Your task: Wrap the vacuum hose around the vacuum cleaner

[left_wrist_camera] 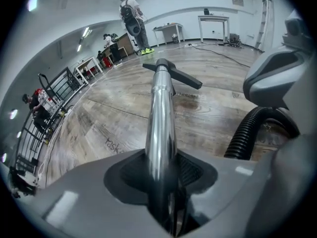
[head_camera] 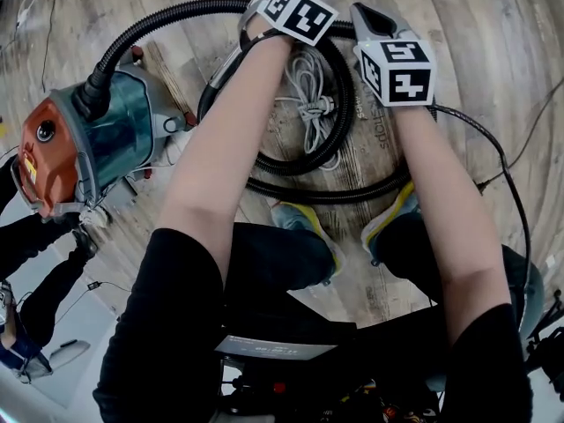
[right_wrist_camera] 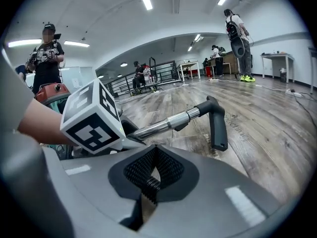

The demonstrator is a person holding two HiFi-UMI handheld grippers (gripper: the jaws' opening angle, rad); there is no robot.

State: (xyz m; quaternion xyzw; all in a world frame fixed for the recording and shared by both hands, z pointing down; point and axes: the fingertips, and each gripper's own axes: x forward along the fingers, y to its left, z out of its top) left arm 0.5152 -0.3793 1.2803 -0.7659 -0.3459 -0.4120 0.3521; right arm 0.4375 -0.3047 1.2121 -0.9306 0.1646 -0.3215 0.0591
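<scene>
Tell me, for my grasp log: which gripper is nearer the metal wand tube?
Left. The left gripper clamps the metal wand tube; the right gripper is beside it, holding nothing.

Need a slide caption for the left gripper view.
Left gripper shut on the chrome wand, black hose curving at right.

The pale wood-plank floor (left_wrist_camera: pixel 89 118) carries the dark printed word "task" (left_wrist_camera: pixel 113 143), seen in the left gripper view. In the head view, more dark floor lettering (head_camera: pixel 381 137) lies upside down inside the loops of hose; it cannot be read with certainty. Faint floor print (right_wrist_camera: pixel 241 128) in the right gripper view is also illegible. The white label (head_camera: pixel 275 349) on a black box has print too small to read. The white marker cube (head_camera: pixel 298 11) of the left gripper (left_wrist_camera: pixel 164 182) and the matching cube (head_camera: pixel 397 70) of the right gripper (right_wrist_camera: pixel 148 182) bear black square patterns only.
</scene>
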